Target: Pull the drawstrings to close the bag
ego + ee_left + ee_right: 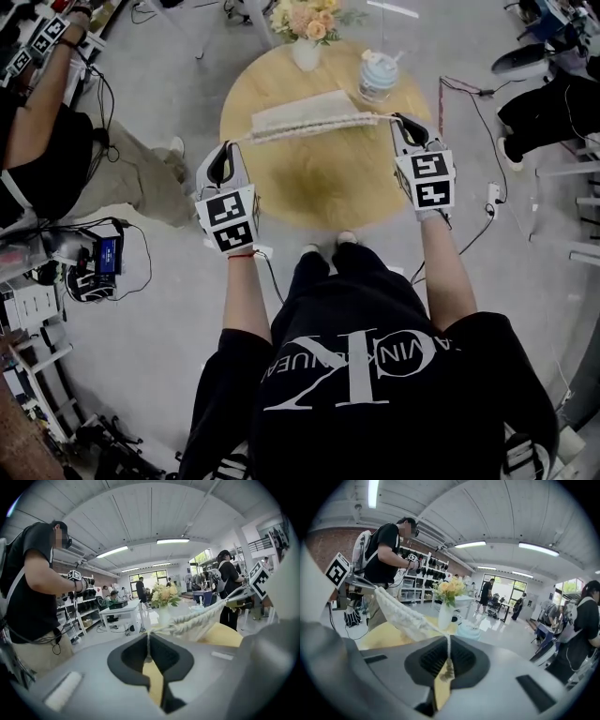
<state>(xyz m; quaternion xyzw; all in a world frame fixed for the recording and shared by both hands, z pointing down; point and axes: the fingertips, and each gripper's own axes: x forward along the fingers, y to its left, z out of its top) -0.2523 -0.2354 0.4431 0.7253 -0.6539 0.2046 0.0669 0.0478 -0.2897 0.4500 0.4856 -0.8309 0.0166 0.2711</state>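
Note:
A cream knitted drawstring bag [305, 114] lies on the round wooden table [319, 183], its gathered mouth stretched into a line between my two grippers. My left gripper [228, 148] is at the table's left edge, shut on the left drawstring [148, 641], which runs taut to the bag [199, 620]. At the table's right side my right gripper [399, 122] is shut on the right drawstring [448, 645], which leads to the bag [401, 611]. Both strings are thin and pinched between closed jaws.
A white vase of flowers [307, 37] and a lidded cup [378, 75] stand at the table's far edge behind the bag. One seated person [56, 141] is on the left, another [553, 103] on the right. Cables and equipment lie on the floor.

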